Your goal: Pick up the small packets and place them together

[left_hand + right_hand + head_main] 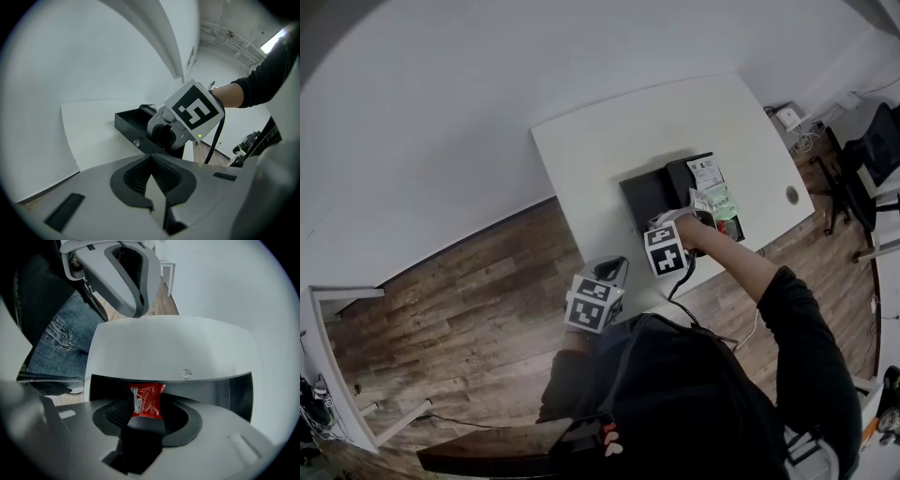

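Head view, table: a white table (581, 159) carries a black tray (642, 192), and a person leans over it.
Head view, packets: a white packet (705, 173) and a green packet (722, 202) lie close together at the tray's right end. I see no packets outside the tray.
Head view, right gripper (705, 223): it reaches down into the tray's right end, just beside those packets.
Head view, left gripper (617, 269): it hangs off the table's near edge, well apart from the tray.
Left gripper view, jaws: pressed together with nothing between them, pointing toward the tray's near corner.
Right gripper view, jaws: partly closed round a red packet (147, 401), with the ribbed pads at its side edges. The packet sits inside the tray, against the dark floor.
Done so far, my guess: at least two packets are already gathered at the tray's right end.
Left to do, my guess: put the red packet with them. I can't tell whether other packets lie hidden under the hand.
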